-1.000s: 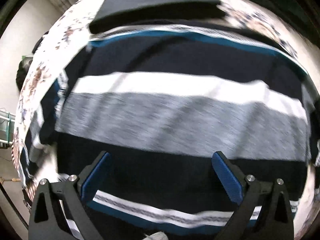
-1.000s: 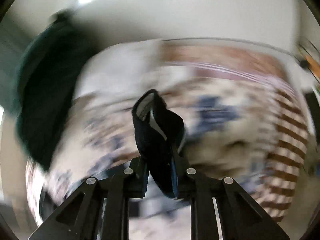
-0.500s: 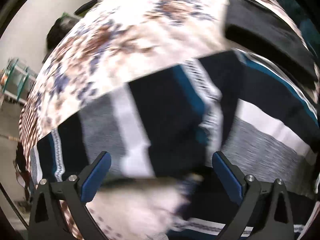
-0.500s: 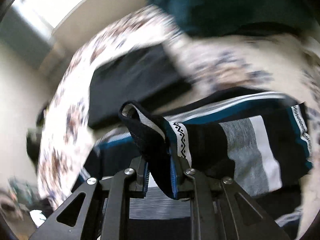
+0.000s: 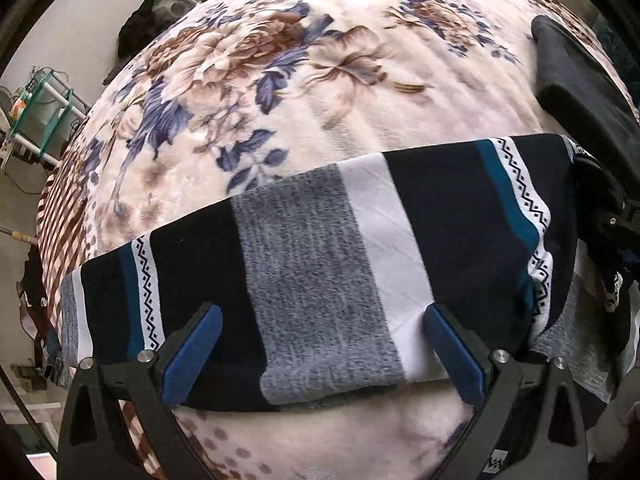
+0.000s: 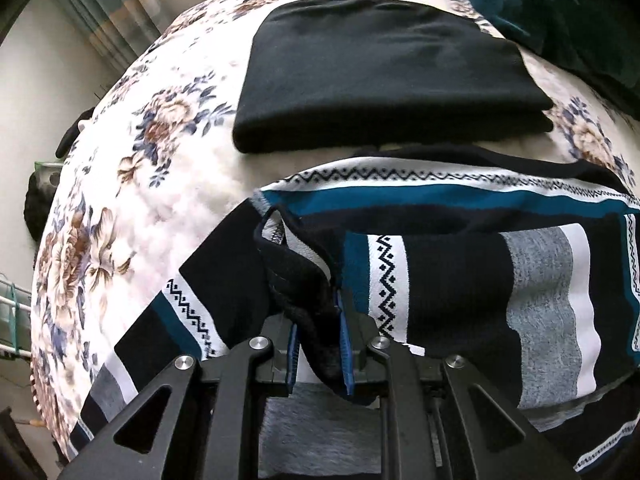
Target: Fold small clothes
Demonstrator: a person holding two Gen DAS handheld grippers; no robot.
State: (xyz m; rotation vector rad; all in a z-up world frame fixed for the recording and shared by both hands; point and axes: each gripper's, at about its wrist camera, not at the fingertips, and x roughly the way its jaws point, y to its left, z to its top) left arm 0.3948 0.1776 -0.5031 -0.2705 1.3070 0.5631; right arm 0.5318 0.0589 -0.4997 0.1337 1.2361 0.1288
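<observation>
A striped sweater (image 5: 320, 280) lies on a bed covered by a soft flowery blanket (image 5: 280, 80). The sweater has bands of black, grey, white and teal, with little zigzag lines. One part of it, most likely a sleeve, is folded over and lies flat across the rest.

The left gripper (image 5: 320, 344) hangs low over that folded part. Its two blue fingers (image 5: 192, 356) are spread wide, and nothing is between them. I think it is there to press the cloth flat or to grab the near edge for the next fold.

The right gripper (image 6: 320, 340) is squeezed tight on a black edge of the sweater (image 6: 440, 280). It looks like a cuff or hem, bunched up and poking out past the fingers. Holding it by the edge makes sense, because then the whole piece can be pulled across and laid down neatly. The cloth is not let go yet, so this fold is not finished.

Farther up the bed sits a black folded cloth (image 6: 380, 76), in a tidy block. It is just beside the top edge of the sweater, maybe already done. A dark green pillow or cover (image 6: 560, 12) is in the far corner.

I cannot see any brand, tag or words to read anywhere, only the zigzag pattern.
</observation>
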